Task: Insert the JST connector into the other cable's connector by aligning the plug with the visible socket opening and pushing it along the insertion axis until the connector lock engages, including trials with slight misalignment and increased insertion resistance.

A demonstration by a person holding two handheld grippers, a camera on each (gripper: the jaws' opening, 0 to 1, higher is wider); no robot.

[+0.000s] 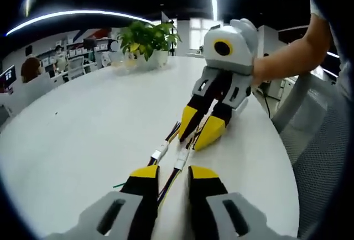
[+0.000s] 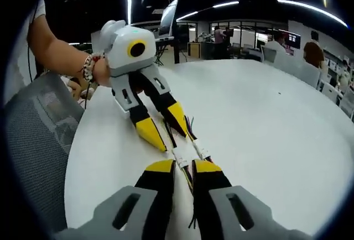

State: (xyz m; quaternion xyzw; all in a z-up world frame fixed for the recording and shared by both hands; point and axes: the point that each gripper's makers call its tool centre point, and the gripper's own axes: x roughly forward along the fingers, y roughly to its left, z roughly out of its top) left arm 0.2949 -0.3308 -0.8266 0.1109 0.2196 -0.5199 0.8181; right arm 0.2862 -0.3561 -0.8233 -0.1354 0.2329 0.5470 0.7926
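In the left gripper view, the white tabletop stretches away to the left, with a seated person at its far left edge and a potted plant standing near its far rim. At the bottom centre the left tool rises with its yellow-tipped jaws drawn close on a bundle of thin wires that runs up between them. Just past the tips lie two small white connectors, side by side on the tabletop; whether they are mated cannot be told. Beyond them the right tool points down toward the same spot, its jaws nearly together on the other cable's wires, held by a hand coming in from the right. A mesh chair back stands at the far right.

In the right gripper view, a mesh chair fills the left edge, and a hand with a beaded bracelet holds the left tool, whose jaws angle down toward the centre. The white connectors sit between the two tools, touching or nearly touching each other. The right tool rises at the bottom, its jaws close around dark wires. The white tabletop spreads to the right, with desks and people in the far background.
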